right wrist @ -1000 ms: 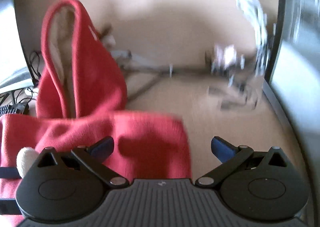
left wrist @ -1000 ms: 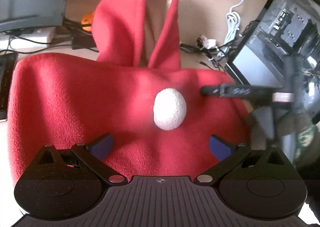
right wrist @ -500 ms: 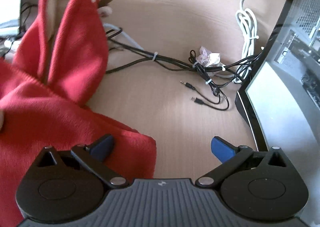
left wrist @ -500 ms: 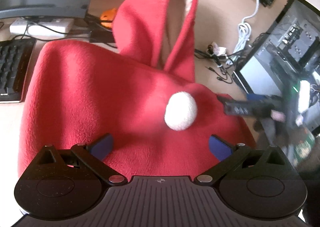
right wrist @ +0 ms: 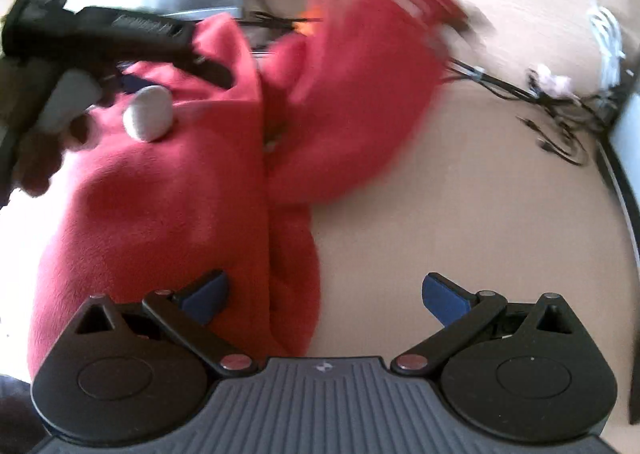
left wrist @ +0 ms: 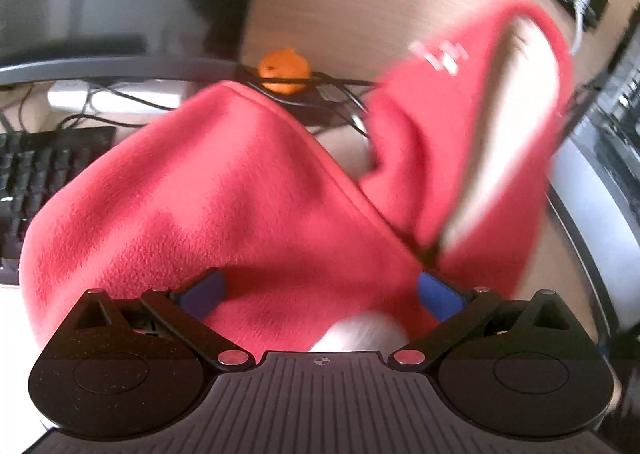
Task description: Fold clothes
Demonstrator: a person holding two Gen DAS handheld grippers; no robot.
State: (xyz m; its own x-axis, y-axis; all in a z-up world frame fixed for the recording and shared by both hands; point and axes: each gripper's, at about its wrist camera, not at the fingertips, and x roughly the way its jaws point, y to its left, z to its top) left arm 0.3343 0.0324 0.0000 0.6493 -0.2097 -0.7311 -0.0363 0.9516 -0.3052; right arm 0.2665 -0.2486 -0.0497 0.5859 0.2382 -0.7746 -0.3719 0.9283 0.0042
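Observation:
A red fleece hooded garment (left wrist: 224,194) lies on the wooden desk, its hood (left wrist: 472,126) with cream lining at the upper right. A white pompom (left wrist: 360,332) sits on it just in front of my left gripper (left wrist: 320,290), which is open with its blue fingertips over the fleece. In the right wrist view the garment (right wrist: 168,194) fills the left half, with the pompom (right wrist: 147,119) at upper left next to the left gripper. My right gripper (right wrist: 324,290) is open, its left fingertip over the garment's folded edge, its right over bare desk.
A black keyboard (left wrist: 44,170) lies at the left, a monitor base (left wrist: 100,62) and an orange object (left wrist: 284,68) behind the garment. Tangled cables (right wrist: 560,114) and a white cord (right wrist: 606,34) lie at the right beside a computer case (left wrist: 600,182).
Both grippers moved left and closer over the garment. The pompom now sits at the left gripper's base. The left gripper has come into the right wrist view. The current frames are blurred.

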